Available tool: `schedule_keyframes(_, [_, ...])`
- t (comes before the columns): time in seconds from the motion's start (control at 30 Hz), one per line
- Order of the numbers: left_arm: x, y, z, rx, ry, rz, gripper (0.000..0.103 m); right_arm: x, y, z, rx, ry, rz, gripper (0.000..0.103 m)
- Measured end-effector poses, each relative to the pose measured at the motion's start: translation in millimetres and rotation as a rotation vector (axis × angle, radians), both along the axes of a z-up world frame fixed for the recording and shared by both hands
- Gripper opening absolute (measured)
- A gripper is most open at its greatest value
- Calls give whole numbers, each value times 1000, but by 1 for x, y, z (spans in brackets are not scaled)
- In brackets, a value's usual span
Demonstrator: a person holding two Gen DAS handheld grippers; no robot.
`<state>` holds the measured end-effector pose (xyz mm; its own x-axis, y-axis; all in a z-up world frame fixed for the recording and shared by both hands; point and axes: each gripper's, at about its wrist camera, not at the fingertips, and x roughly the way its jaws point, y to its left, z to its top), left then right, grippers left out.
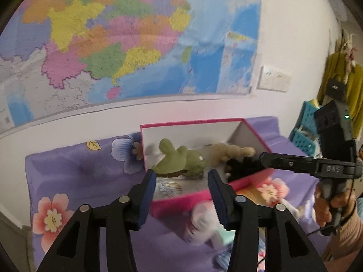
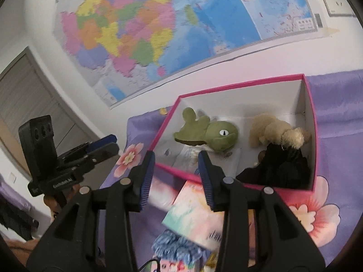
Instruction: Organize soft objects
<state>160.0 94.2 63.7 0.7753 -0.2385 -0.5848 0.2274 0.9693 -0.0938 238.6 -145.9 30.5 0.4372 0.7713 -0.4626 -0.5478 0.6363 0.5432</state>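
A pink box (image 1: 181,200) (image 2: 314,122) with a white inside sits on a purple flowered cloth (image 1: 74,172) (image 2: 335,117). In it lie a green plush (image 1: 179,162) (image 2: 208,133), a tan plush (image 1: 229,153) (image 2: 276,133) and a black soft item (image 1: 240,167) (image 2: 281,170). My left gripper (image 1: 182,179) is open and empty, just in front of the box. My right gripper (image 2: 175,161) is open and empty, above the box's near rim. In the left wrist view the right gripper (image 1: 263,158) reaches over the box's right side. A pale plush (image 1: 208,224) lies in front of the box.
A pastel cushion-like item (image 2: 195,217) and a blue knitted item (image 2: 174,247) lie on the cloth in front of the box. A large map (image 1: 127,36) hangs on the wall behind. Blue baskets (image 1: 306,129) and a yellow garment (image 1: 340,83) are at the right.
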Motion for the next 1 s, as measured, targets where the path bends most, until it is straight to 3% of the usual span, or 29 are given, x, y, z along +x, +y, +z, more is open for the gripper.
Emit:
schedule_keyframes(0.37, [-37,-1,-21,-80,42,-65,53,-41,-25,-2,-59,-30,21,47])
schedule_keyframes(0.77, [-65,-28,-61,-138,136,-138,53,-61,-62,-32,-71,58,-14,47])
schedule_keyframes(0.9, [-71,-43,-69,-146,159,-179,53,-65,-78,-43,-75,88,-57,55])
schedule_keyframes(1.0, [-75,-60,-74,-152,177,-232,53,-68,-98,-56,-114,114,-119,56])
